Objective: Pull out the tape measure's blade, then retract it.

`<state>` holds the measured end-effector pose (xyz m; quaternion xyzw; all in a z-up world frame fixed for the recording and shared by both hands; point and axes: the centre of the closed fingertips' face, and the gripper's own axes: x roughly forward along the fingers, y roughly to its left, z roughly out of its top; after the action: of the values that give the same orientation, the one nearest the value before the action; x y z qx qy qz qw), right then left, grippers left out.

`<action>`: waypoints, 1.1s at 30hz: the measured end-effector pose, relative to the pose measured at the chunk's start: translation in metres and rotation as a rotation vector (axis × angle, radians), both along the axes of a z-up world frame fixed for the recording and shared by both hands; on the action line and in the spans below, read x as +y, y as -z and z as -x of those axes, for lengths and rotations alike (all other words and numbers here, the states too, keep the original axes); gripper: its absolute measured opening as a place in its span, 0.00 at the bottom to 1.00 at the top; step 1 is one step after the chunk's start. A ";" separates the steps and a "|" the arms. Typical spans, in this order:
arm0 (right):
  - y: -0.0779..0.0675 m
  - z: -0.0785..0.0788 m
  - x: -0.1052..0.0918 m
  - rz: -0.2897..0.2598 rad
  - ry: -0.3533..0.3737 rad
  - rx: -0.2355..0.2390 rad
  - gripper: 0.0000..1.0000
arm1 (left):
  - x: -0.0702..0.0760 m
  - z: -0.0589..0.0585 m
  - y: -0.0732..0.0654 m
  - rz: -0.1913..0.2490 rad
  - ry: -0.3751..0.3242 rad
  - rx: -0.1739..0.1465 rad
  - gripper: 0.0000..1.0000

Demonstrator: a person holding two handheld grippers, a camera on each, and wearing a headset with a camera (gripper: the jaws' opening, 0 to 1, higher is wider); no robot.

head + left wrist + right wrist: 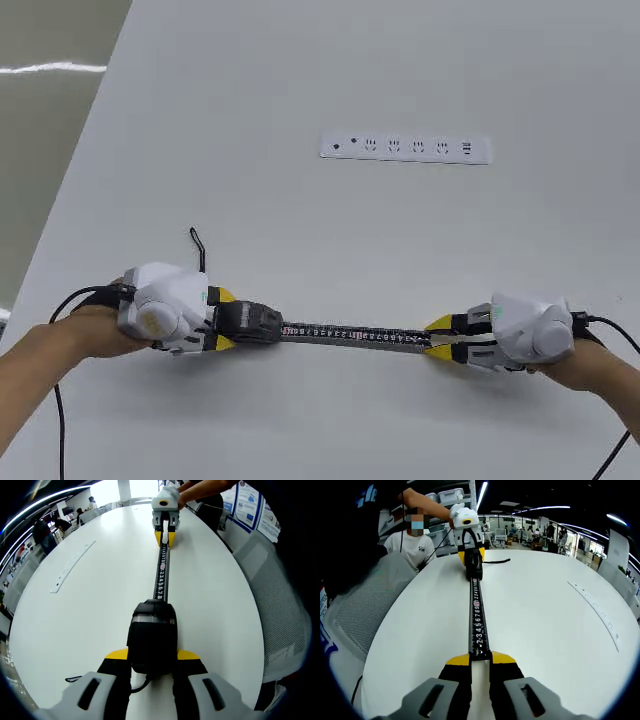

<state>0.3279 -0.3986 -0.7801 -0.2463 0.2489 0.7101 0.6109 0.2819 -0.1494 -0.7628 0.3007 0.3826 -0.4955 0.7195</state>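
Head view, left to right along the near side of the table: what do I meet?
The left tongs → tape measure case, gripped by them → blade, pulled out → right tongs, shut on the blade's end.

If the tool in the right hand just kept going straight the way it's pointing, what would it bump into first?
Probably the tape measure's black case, clamped in the left tool. The right tool points along the blade it grips, straight at that case.
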 end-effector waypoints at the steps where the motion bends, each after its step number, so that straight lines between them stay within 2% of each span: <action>1: 0.000 0.000 -0.001 0.001 0.001 0.001 0.09 | 0.000 0.000 0.000 -0.001 0.000 0.000 0.27; 23: 0.001 -0.004 -0.021 0.017 0.013 -0.004 0.10 | -0.001 0.000 0.000 -0.004 -0.002 0.002 0.27; 33: 0.000 -0.008 -0.023 0.024 0.009 -0.015 0.10 | 0.000 0.000 0.001 -0.004 -0.002 0.002 0.27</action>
<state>0.3358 -0.4221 -0.7801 -0.2579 0.2540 0.7023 0.6130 0.2821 -0.1496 -0.7633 0.3011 0.3848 -0.4943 0.7190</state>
